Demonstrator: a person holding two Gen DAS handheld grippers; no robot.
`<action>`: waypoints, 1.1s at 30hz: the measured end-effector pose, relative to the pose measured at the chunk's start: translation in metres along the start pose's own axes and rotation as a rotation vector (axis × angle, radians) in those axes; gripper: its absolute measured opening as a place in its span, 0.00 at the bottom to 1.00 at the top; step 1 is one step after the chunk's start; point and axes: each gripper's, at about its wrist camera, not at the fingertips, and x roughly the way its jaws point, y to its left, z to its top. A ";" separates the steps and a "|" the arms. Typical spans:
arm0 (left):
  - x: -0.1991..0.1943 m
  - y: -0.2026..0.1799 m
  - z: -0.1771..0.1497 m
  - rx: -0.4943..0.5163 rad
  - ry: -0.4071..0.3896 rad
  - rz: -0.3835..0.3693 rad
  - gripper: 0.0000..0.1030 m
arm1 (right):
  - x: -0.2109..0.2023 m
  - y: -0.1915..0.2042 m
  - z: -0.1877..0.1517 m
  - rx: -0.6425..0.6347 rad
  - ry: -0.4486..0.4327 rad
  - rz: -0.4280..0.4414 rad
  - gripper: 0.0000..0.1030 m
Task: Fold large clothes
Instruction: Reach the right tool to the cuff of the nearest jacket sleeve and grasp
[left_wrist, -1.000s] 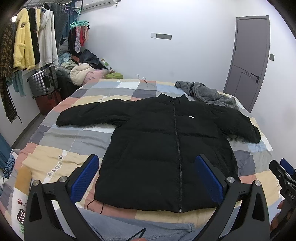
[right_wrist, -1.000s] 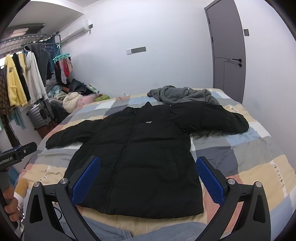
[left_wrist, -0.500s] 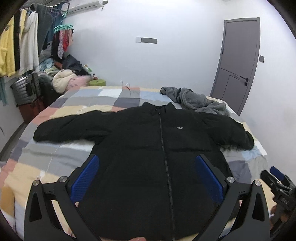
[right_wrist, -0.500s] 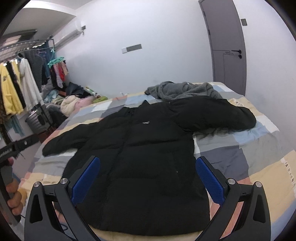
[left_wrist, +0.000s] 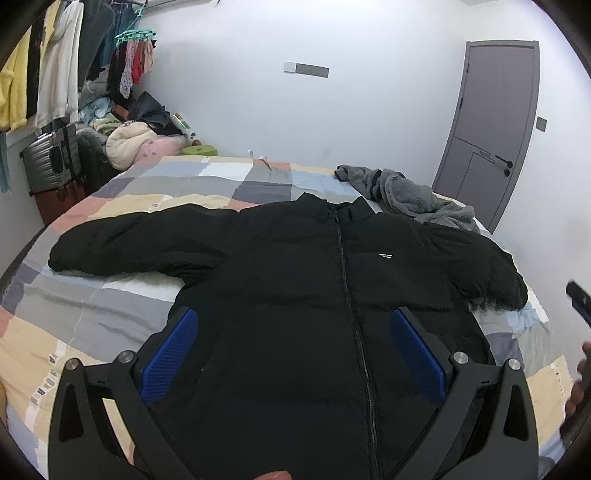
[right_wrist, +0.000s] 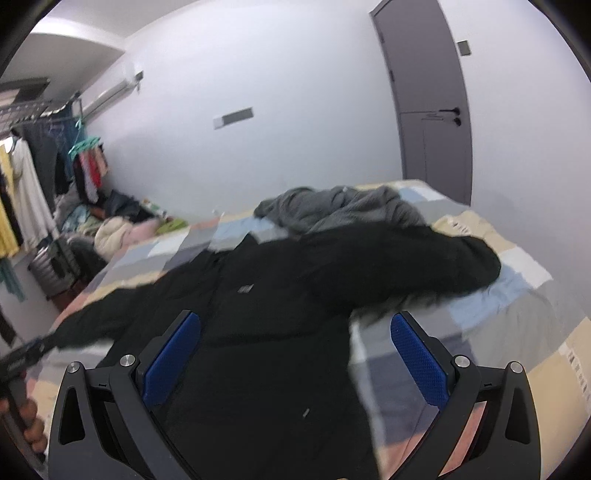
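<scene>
A black puffer jacket (left_wrist: 314, 280) lies face up and zipped on the patchwork bedspread (left_wrist: 110, 295), collar toward 12 o'clock and both sleeves spread out, one reaching to 9 o'clock, the other to 3 o'clock. The left gripper (left_wrist: 293, 354) hovers over the jacket's lower front, its blue-padded fingers (left_wrist: 168, 356) spread wide with nothing between them. The right gripper (right_wrist: 295, 356) is likewise wide open and empty, poised above the jacket's hem side; its view is motion-blurred. A crumpled grey fleece garment (left_wrist: 410, 197) sits at about 1 o'clock, just beyond the collar and touching the jacket's shoulder. A grey door (left_wrist: 495, 122) stands at 2 o'clock, and hanging clothes (left_wrist: 55, 62) with a suitcase (left_wrist: 51, 162) fill the 10 o'clock corner.
</scene>
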 end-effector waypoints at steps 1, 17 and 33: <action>0.002 0.001 -0.001 -0.006 -0.005 -0.003 1.00 | 0.008 -0.012 0.004 0.011 -0.011 -0.007 1.00; 0.049 0.007 -0.015 -0.044 0.043 0.036 1.00 | 0.144 -0.210 -0.014 0.391 0.058 -0.097 1.00; 0.103 -0.003 -0.018 -0.083 0.069 0.068 1.00 | 0.225 -0.385 -0.054 0.979 -0.129 -0.070 0.88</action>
